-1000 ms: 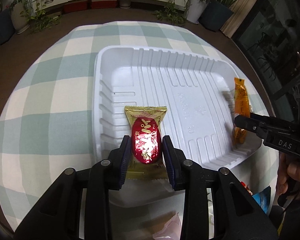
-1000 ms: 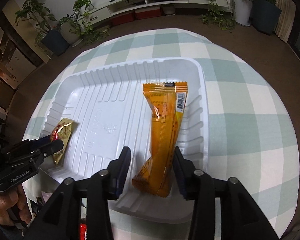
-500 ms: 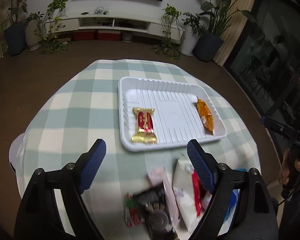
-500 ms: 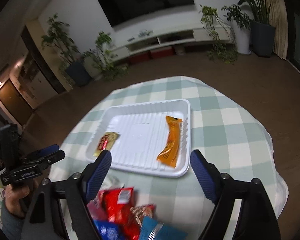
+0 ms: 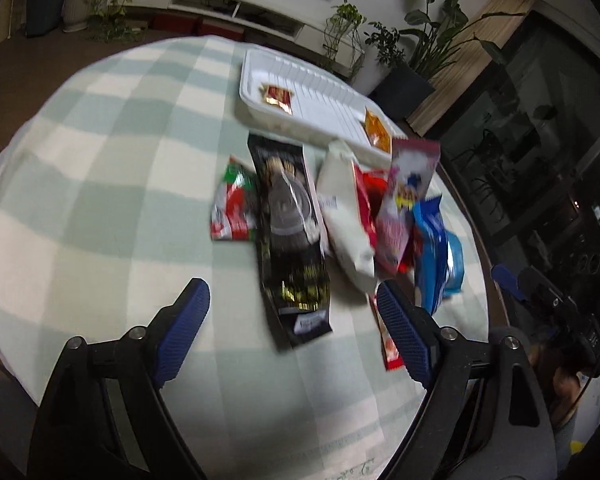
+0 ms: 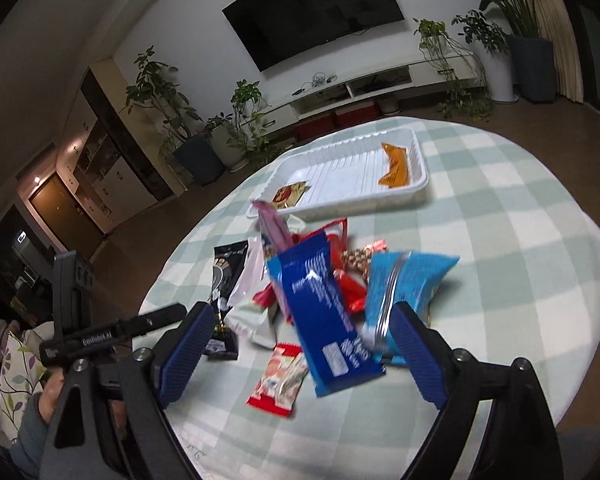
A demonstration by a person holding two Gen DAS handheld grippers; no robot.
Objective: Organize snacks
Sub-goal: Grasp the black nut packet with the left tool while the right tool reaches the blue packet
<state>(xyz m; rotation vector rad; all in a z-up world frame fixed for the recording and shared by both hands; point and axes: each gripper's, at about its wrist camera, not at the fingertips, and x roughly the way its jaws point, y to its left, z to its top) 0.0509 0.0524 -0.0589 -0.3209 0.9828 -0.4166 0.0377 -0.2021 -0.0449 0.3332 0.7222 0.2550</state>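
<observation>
The white tray (image 5: 248, 100) sits at the far side of the round checked table. A red-and-gold candy (image 5: 277, 96) lies at the tray's left end and an orange packet (image 5: 377, 133) at its right end. Nearer to me is a heap of snack packets: a long black one (image 5: 290, 232), a white one (image 5: 344, 216), a pink one (image 5: 404, 200) and a dark blue one (image 6: 324, 312). My left gripper (image 5: 290, 296) hangs open above the black packet's near end, holding nothing. My right gripper (image 6: 302, 314) hovers over the blue packets, its jaws opening and empty.
A light blue bag (image 6: 404, 284) and a small red-and-white packet (image 6: 280, 380) lie at the heap's near side, a red-and-green packet (image 5: 234, 208) on its left. The green checked cloth (image 5: 100, 184) is bare on the left. Plants and a TV shelf stand behind.
Both grippers let go of their snacks in the tray, opened wide and drew back from it. They now hang over the snack heap at the near side of the table.
</observation>
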